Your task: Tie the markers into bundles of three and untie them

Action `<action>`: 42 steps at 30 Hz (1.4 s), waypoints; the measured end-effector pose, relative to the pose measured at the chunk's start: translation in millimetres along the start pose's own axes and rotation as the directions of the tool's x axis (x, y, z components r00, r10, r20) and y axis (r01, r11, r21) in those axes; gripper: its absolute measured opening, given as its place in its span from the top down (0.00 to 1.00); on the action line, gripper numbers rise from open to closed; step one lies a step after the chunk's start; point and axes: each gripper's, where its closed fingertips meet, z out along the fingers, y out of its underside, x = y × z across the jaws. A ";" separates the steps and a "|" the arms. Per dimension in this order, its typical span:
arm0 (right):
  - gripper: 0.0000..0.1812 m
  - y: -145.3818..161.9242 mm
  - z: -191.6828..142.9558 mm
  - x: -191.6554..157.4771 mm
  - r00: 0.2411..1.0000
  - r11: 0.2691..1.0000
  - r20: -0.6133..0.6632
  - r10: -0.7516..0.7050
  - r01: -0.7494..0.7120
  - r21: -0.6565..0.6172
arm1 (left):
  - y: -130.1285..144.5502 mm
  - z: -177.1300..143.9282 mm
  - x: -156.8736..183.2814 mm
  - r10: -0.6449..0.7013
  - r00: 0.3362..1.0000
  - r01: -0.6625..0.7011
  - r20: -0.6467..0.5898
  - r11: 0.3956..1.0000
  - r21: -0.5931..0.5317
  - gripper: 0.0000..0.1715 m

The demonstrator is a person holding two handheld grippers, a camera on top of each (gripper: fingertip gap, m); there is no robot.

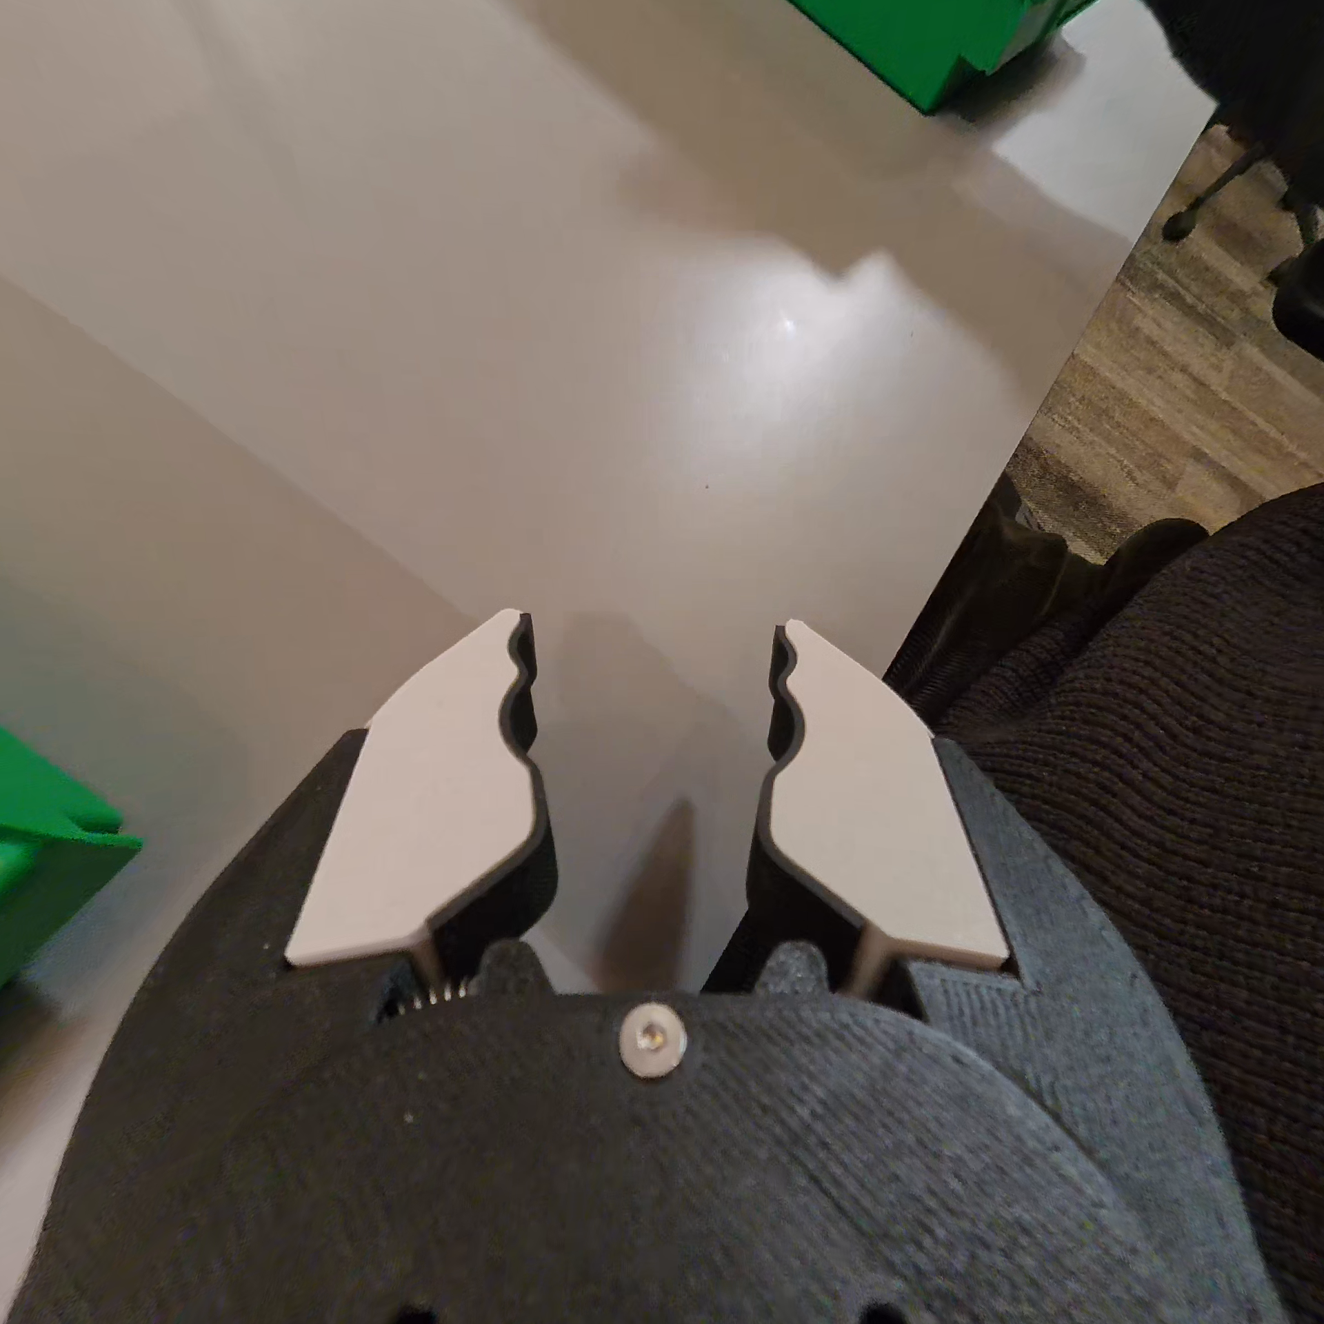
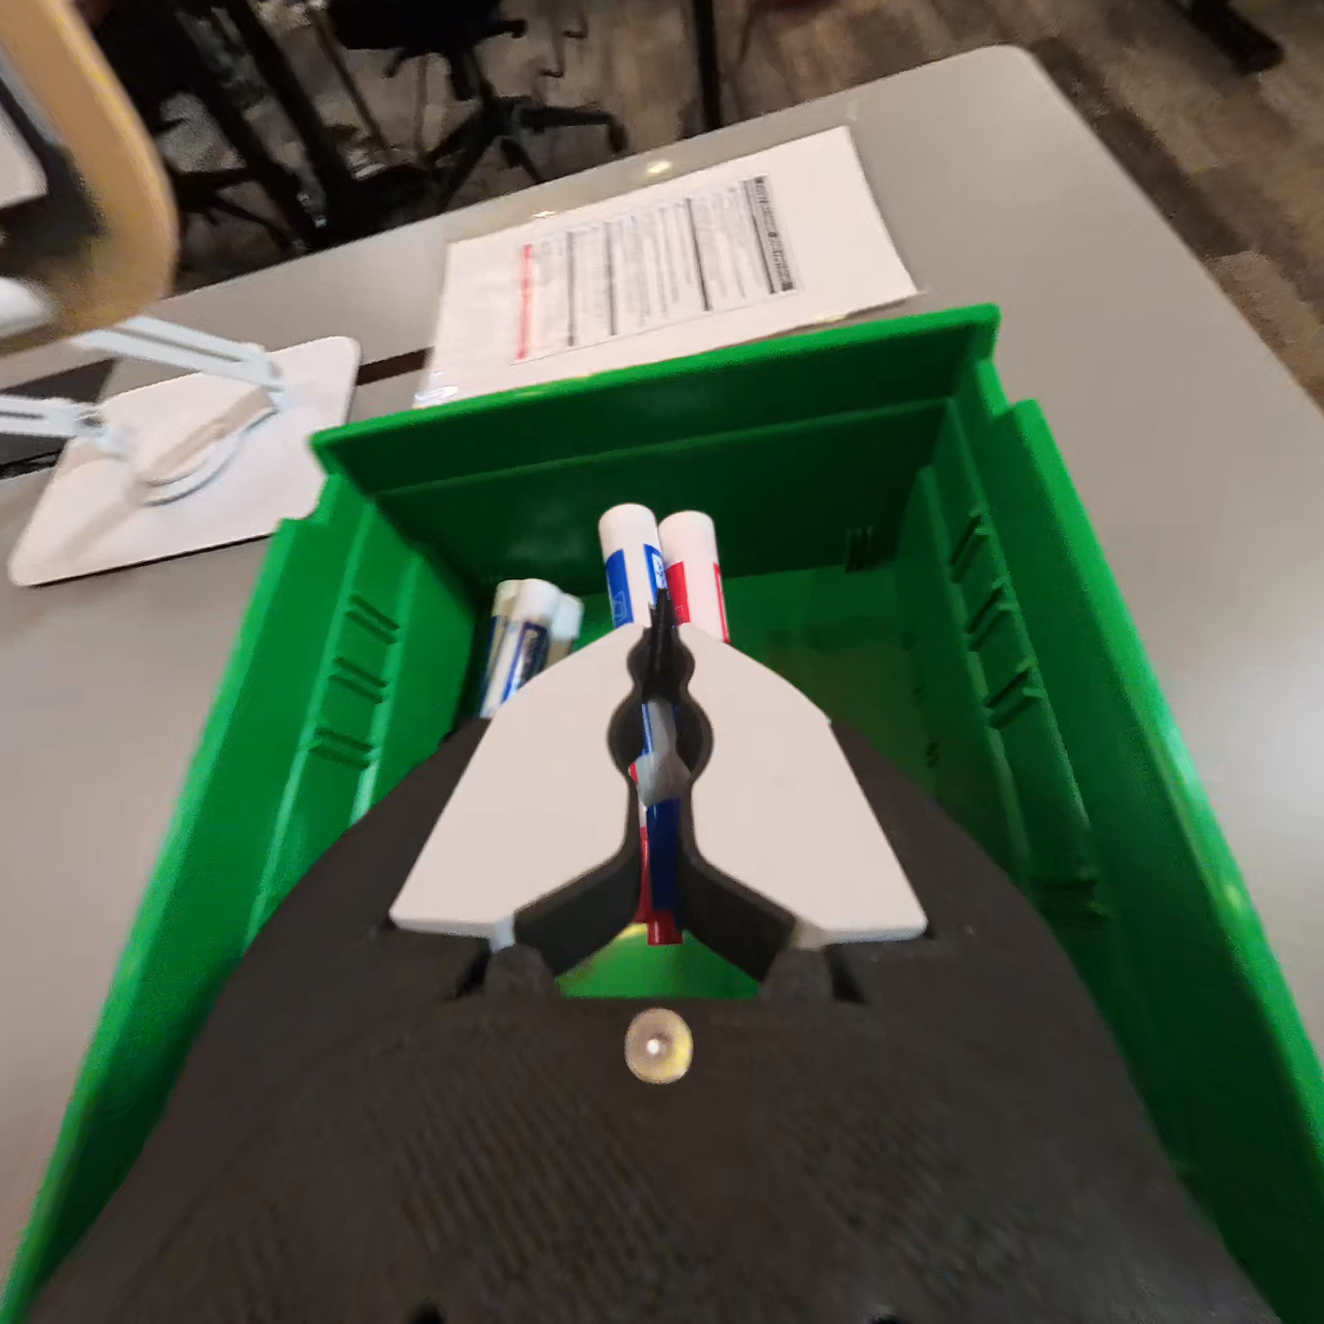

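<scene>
The left claw (image 1: 653,630) is hanging over a bare stretch of the grey worktop (image 1: 501,322), close to its right edge, with its fingers standing well apart and nothing between them. A green bin (image 1: 953,50) is sitting at the worktop's far edge in this view, and a corner of another green bin (image 1: 43,838) is showing at the left. A black knitted sleeve (image 1: 1146,752) is lying just past the right edge.

The right claw (image 2: 663,623) is reaching down into an open green bin (image 2: 645,423), its fingers pressed together; whether they are pinching anything I cannot tell. Under it, a blue marker (image 2: 627,566) and a red marker (image 2: 691,566) are lying side by side, touching, their long axes running from the near wall toward the far wall, white butt ends pointing away. More markers (image 2: 530,637) are leaning in the far left corner. Beyond the bin, a printed sheet (image 2: 666,258) is lying toward the worktop's far edge, and a white stand base (image 2: 186,458) is resting at the left.
</scene>
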 end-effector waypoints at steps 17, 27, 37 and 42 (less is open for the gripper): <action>0.95 31.7 27.4 -7.3 0.987 0.986 0.035 0.157 -0.154 -0.070 | 3.4 1.5 -2.0 -0.001 1.000 0.001 0.001 1.000 -0.017 0.62; 0.74 8.8 -2.6 -5.7 0.978 0.984 0.107 0.177 -0.173 -0.042 | 5.6 2.5 -0.6 0.006 1.000 -0.006 -0.004 1.000 -0.030 0.62; 0.71 18.9 -3.1 -1.7 0.961 0.971 0.149 0.233 -0.220 -0.098 | 6.4 3.4 0.1 0.010 1.000 -0.010 -0.003 0.999 -0.038 0.62; 0.74 7.5 -8.6 -9.5 0.954 0.975 0.201 0.223 -0.217 -0.054 | 5.4 2.6 -0.9 0.008 1.000 -0.008 0.001 0.999 -0.032 0.62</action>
